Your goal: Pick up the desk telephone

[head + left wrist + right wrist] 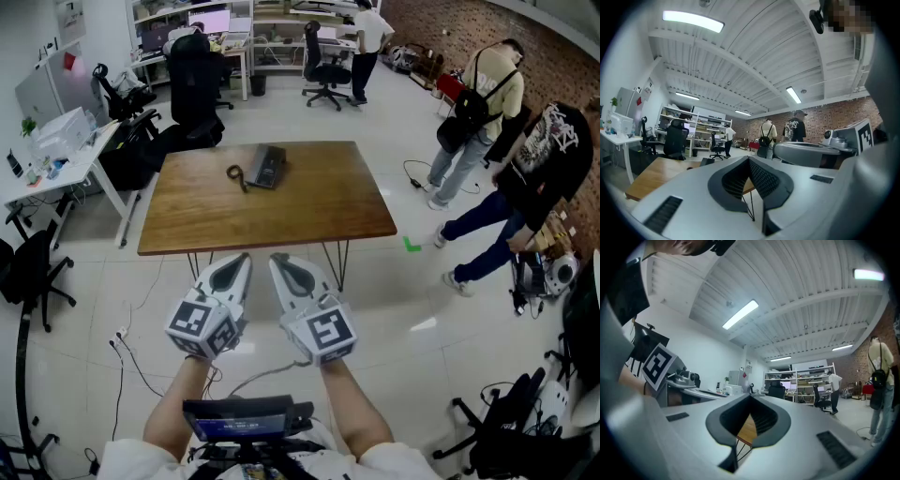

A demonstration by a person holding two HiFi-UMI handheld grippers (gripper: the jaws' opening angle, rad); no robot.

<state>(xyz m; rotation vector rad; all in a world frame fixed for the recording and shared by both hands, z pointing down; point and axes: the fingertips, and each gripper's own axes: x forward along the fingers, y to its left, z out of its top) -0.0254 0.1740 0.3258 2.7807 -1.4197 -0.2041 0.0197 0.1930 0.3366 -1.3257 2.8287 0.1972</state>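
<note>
The dark desk telephone (268,167) lies on the far half of the wooden table (309,211), its coiled cord (236,175) curling off to its left. My left gripper (236,260) and right gripper (281,262) are held side by side over the floor, just short of the table's near edge, well away from the phone. Both have their jaws together with nothing between them. In the left gripper view the shut jaws (749,159) point across the table (649,177), with a small dark shape that may be the telephone (707,161) beyond. The right gripper view shows shut jaws (750,397) too.
Two people stand at the right (487,122), (534,178), a third at the back (367,37). A white desk (56,159) and black office chairs (192,84) stand left of the table. Cables (127,356) trail over the floor at the left.
</note>
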